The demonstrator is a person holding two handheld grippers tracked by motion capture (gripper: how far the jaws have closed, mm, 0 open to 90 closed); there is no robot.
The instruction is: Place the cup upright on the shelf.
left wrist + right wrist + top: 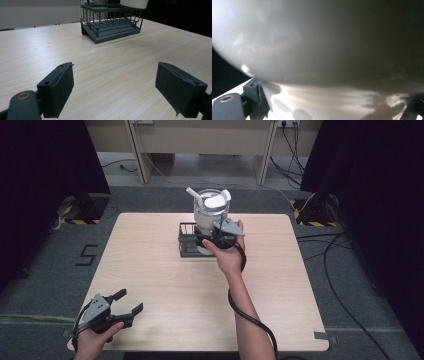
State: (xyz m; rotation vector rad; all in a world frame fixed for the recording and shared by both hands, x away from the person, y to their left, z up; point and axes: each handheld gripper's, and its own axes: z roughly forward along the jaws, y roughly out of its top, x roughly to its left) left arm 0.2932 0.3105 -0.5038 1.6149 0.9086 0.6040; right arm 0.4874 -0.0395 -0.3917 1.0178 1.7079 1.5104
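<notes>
Near left corner of the table [150, 280]: left gripper [126, 306] parked with jaws spread wide and nothing between them, presumably kept clear of the work. Farther off, mid-table toward the far edge: right gripper [218, 237] clamped on the lower body of the white jar [210, 212] (clear rim, white scoop-like pieces inside), seemingly held low to steady it, right at the black wire basket [187, 240]; seated or just above, hard to tell.

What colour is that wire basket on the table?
The wire basket is dark grey, almost black; the left gripper view shows it best.
</notes>
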